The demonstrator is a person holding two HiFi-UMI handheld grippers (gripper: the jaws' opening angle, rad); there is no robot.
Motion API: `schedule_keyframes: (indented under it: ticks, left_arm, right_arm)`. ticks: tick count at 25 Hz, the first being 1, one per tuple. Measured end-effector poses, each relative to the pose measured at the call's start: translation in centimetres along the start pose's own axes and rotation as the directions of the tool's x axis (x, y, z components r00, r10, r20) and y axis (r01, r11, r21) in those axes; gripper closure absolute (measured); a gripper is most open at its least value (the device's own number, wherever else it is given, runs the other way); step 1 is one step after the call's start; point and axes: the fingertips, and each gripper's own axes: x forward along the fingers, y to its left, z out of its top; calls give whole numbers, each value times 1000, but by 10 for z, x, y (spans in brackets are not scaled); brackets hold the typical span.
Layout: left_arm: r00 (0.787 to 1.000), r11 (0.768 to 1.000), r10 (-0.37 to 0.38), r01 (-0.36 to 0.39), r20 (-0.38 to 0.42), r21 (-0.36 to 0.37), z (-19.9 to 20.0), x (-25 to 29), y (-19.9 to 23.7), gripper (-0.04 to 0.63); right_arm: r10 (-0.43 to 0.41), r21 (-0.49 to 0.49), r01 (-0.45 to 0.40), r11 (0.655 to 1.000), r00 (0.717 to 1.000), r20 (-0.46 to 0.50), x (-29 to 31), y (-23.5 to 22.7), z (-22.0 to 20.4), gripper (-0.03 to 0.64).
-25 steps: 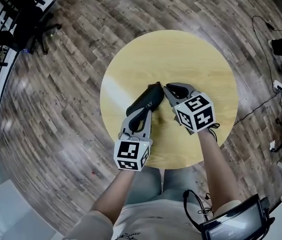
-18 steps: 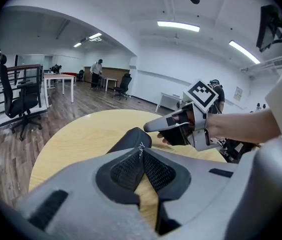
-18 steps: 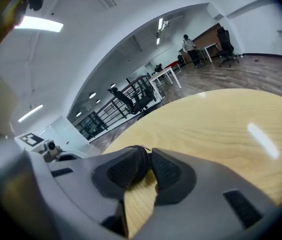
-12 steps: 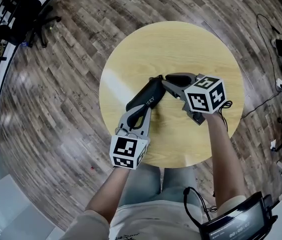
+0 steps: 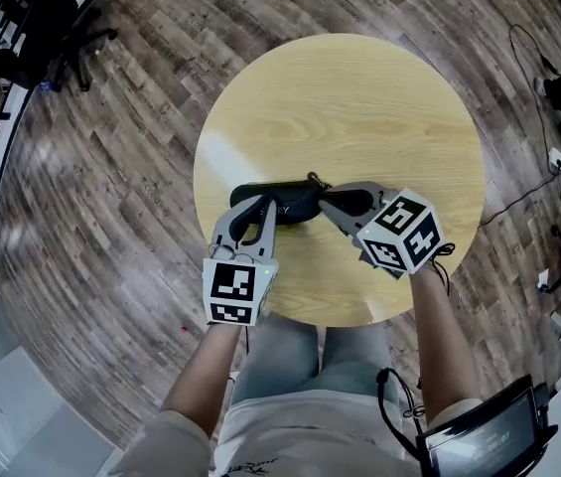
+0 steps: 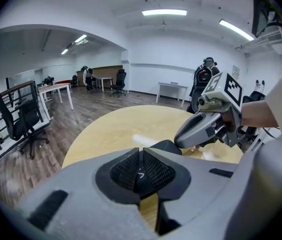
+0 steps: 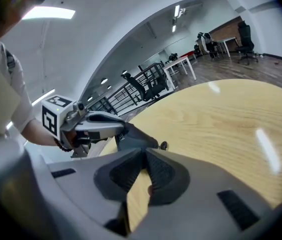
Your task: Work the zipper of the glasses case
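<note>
The glasses case (image 5: 290,203) is lying at the centre of the counter (image 5: 359,97), left tongs (image 5: 252,207) clamping its nine o'clock end; right tongs (image 5: 326,199), pressed together beside the three o'clock zipper pull (image 5: 312,179), are likely needing a firm pinch on it before drawing.

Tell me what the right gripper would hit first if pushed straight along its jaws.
Most likely the glasses case: its dark end lies just past the shut jaws of the right gripper, directly in line. Depth is unclear.
</note>
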Motion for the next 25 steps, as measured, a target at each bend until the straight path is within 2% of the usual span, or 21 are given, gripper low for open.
schedule_keyframes:
  ticks: [2,4,6,8,11,13,15,20,25]
  left_arm:
    - [1000,1000,-10,10,12,23,0,0,-2,574]
    - [1000,997,-15,14,15,70,1,0,-5,574]
    - [1000,995,-20,19,13,99,1,1,-6,575]
    - [1000,995,-29,28,11,97,1,2,-6,575]
    - [999,996,-45,45,3,78,-1,2,-5,575]
    - [999,997,-54,54,-2,63,-2,2,-5,575]
    - [998,997,-60,60,-4,52,-2,1,-5,574]
    - [997,996,-77,77,-9,37,0,1,-5,574]
    - [996,996,-90,91,-20,22,1,4,-6,574]
  right_arm:
    - [-41,-80,40,996,999,-6,-4,1,-6,591]
    - [-138,-190,138,972,990,12,-12,-10,-5,591]
    - [-228,-310,222,925,974,17,-20,-26,-2,591]
    - [-254,-440,219,871,967,-22,-18,-35,-1,592]
    - [-217,-598,119,793,972,-95,-5,-37,-3,591]
    - [-127,-640,-8,769,978,-166,3,-28,-5,591]
    - [-72,-668,-108,736,969,-237,7,-21,-7,591]
    - [-37,-710,-242,662,935,-352,9,-20,-8,587]
    - [-25,-724,-398,564,868,-497,11,-20,-12,574]
